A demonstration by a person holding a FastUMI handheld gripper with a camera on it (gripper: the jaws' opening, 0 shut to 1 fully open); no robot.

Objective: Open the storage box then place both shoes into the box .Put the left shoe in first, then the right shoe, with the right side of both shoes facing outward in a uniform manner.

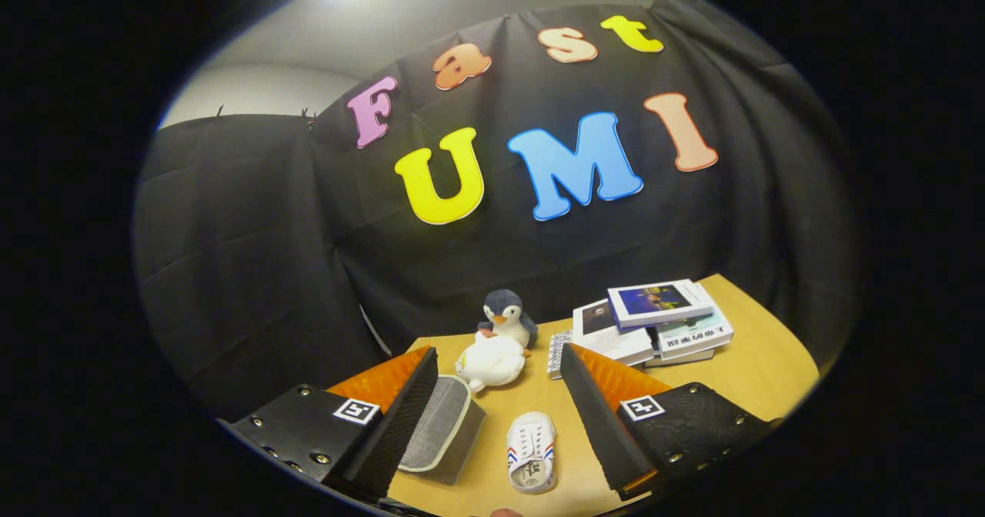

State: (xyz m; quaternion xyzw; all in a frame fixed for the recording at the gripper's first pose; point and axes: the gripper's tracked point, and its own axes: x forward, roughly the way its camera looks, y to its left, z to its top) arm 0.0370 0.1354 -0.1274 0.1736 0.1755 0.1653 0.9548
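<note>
A grey fabric storage box [440, 434] with pale trim stands on the wooden table [762, 371], its lid down, right beside my left finger. A small white shoe [532, 451] with red and blue side stripes lies sole down between my fingers, toe pointing away from me. My gripper [500, 425] hangs above the table, open wide, with nothing between its fingers. The left finger hides part of the box.
Beyond the fingers sit a white plush toy [491, 361] and a penguin plush [505, 315]. A stack of books [654, 323] lies to the right of them. The black cloth wall closes the back of the table.
</note>
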